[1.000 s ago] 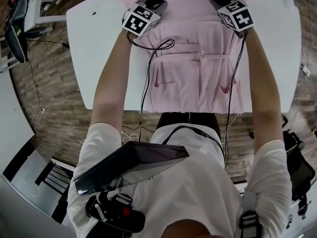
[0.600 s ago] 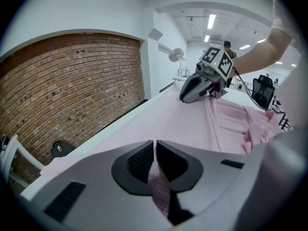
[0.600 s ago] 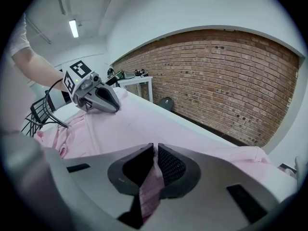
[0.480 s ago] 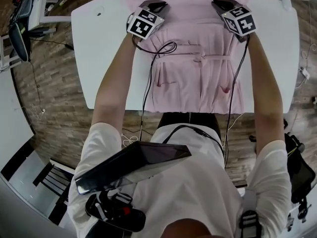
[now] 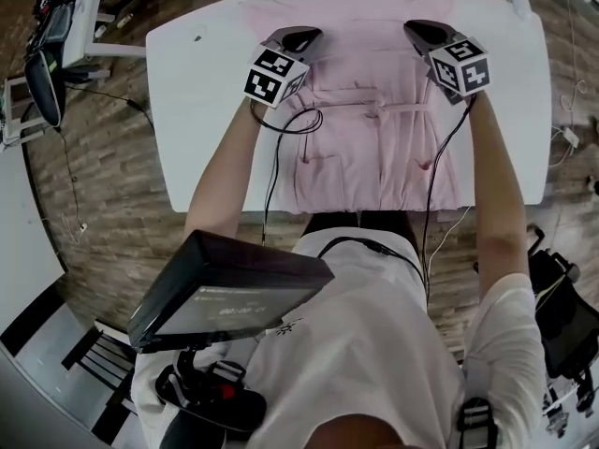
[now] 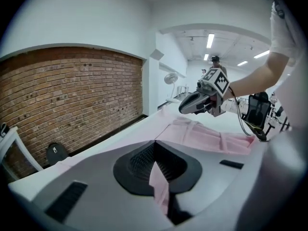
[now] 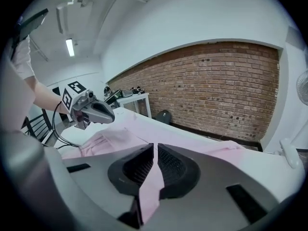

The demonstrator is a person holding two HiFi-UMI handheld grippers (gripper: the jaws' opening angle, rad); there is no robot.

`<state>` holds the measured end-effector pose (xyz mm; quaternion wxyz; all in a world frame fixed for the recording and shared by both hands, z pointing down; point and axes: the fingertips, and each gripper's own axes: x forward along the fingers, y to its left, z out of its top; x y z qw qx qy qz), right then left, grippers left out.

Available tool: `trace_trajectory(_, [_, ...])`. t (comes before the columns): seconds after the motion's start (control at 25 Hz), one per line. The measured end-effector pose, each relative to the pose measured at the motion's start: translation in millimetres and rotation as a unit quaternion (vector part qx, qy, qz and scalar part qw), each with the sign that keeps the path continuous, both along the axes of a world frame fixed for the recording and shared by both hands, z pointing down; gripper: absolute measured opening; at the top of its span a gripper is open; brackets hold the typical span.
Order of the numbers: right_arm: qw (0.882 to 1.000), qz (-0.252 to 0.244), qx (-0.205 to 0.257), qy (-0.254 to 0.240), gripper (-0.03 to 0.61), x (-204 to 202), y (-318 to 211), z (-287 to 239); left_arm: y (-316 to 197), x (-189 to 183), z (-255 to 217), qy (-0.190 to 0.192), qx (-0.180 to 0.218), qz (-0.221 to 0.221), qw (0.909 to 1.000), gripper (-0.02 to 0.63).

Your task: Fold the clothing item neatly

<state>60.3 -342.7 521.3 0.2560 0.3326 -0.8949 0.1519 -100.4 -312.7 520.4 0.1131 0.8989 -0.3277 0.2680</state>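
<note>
The pink garment (image 5: 365, 148) lies spread on the white counter (image 5: 206, 110) and reaches to the near edge. The left claw (image 5: 298, 37) has just been closing, and now it is closed on a pinch of pink cloth in the far part of the garment. The right claw (image 5: 421, 30) grips the cloth in the same way on its own side. Compared with a second ago, both claws stand higher and a little nearer to the person, so the pinched cloth seems to rise with them. I think the first fold begins here: the far part should come over toward the near hem.
</note>
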Motion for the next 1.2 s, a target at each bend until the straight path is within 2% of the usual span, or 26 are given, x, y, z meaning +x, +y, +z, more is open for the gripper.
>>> trace_trajectory(0.24, [0.999, 0.026, 0.023, -0.03, 0.003, -0.1, 33.5, -39.7, 38.2, 18.3, -37.8, 0.019, 0.015, 0.019, 0.9995, 0.003])
trace_trajectory(0.44, [0.996, 0.048, 0.045, -0.055, 0.003, 1.9, 65.9, -83.5, 69.6, 19.0, -68.0, 0.04, 0.02, 0.011, 0.999, 0.003])
trace_trajectory(0.72, [0.993, 0.053, 0.064, -0.08, 0.003, -0.3, 93.3, -95.0, 92.8, 13.4, -80.1, 0.065, 0.023, -0.007, 0.9976, 0.003])
trace_trajectory(1.04, [0.992, 0.045, 0.061, -0.104, 0.003, -11.1, 99.7, -96.8, 104.4, 10.2, -77.3, 0.072, 0.014, -0.025, 0.997, 0.003])
trace_trajectory(1.2, [0.989, 0.037, 0.072, -0.121, 0.003, 8.5, 149.4, -114.7, 151.9, 39.1, -96.2, 0.066, 0.033, -0.028, 0.9969, 0.003])
